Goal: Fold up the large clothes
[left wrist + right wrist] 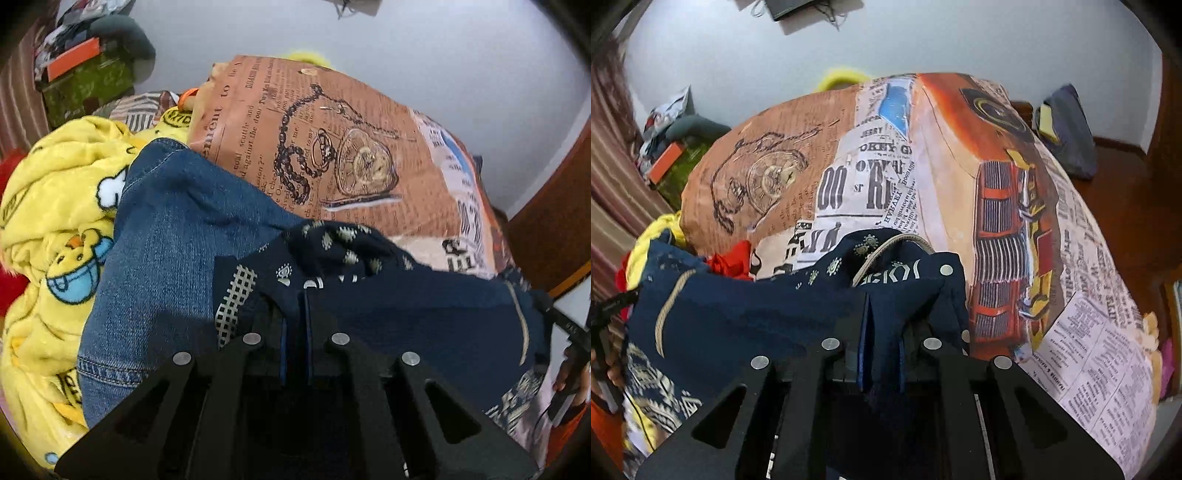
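Observation:
A dark navy garment (424,317) with pale printed patterns hangs stretched between both grippers above the bed. My left gripper (295,295) is shut on one part of its top edge. My right gripper (882,299) is shut on another part near the collar label; the cloth (746,325) spreads to the left in the right wrist view. The fingertips are mostly hidden by bunched fabric.
A bedsheet (960,166) printed with newspaper, a pocket watch and an orange car covers the bed. Blue jeans (166,240) and a yellow cartoon blanket (55,203) lie at left. Red cloth (731,262) peeks out. Clutter and an orange box (74,59) stand by the wall.

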Tool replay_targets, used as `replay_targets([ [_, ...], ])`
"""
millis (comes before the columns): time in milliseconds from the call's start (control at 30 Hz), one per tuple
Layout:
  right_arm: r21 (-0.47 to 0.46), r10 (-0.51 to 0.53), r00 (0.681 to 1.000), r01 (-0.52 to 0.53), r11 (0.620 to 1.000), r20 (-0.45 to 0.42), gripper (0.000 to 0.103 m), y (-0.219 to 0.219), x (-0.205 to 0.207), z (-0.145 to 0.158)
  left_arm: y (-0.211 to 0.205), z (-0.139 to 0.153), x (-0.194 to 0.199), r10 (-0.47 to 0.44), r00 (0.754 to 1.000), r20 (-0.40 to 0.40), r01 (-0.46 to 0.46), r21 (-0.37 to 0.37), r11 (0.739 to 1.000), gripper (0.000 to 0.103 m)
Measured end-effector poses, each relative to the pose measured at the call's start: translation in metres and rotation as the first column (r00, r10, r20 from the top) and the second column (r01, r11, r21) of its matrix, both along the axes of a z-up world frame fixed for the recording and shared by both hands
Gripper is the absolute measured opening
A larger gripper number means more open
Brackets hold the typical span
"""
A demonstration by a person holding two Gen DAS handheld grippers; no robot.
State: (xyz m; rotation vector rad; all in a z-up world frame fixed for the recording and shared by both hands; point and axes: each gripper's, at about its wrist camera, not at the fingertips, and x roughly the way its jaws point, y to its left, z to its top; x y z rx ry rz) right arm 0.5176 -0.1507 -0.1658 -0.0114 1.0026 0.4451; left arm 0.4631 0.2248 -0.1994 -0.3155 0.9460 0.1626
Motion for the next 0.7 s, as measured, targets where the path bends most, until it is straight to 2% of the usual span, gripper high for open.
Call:
replay_targets([
  [133,-0.103,0.024,0.999,-0.019,0.994,0.04,0.025,0.004,-0.012,0.006,-0.01,0.009,-0.008,-0.036,0.999,-0.019,0.038,0.067,0.997,0.012],
  [200,-0.166,0.039,0.996,-0.026,0.986,0.074,0.038,0.006,-0.025,0.014,-0.014,0.018,-0.014,-0.052,0.998,-0.023,0.054,0.098,0.994,0.022],
  [267,-0.214,0.045,0.992,-0.019,0.977,0.116,0.049,0.005,-0.036,0.022,-0.021,0.033,-0.027,-0.079,0.997,-0.002,0.079,0.133,0.988,0.049],
  [367,-0.253,0.069,0.984,-0.025,0.967,0.165,0.053,0.004,-0.056,0.035,-0.035,0.056,-0.048,-0.124,0.991,0.045,0.113,0.194,0.975,0.061],
  [433,-0.251,0.075,0.982,-0.029,0.968,0.175,0.054,0.003,-0.068,0.042,-0.045,0.066,-0.059,-0.155,0.986,0.057,0.139,0.223,0.965,0.069],
  [567,-0.173,0.096,0.981,-0.066,0.983,0.167,0.058,0.002,-0.094,0.052,-0.074,0.077,-0.084,-0.238,0.968,0.075,0.212,0.257,0.943,0.088],
  [633,-0.139,0.104,0.982,-0.082,0.987,0.157,0.063,0.005,-0.105,0.051,-0.088,0.075,-0.089,-0.275,0.959,0.066,0.25,0.257,0.934,0.089],
  [700,-0.115,0.118,0.984,-0.103,0.988,0.131,0.064,0.013,-0.114,0.045,-0.103,0.069,-0.09,-0.308,0.95,0.049,0.286,0.259,0.923,0.089],
])
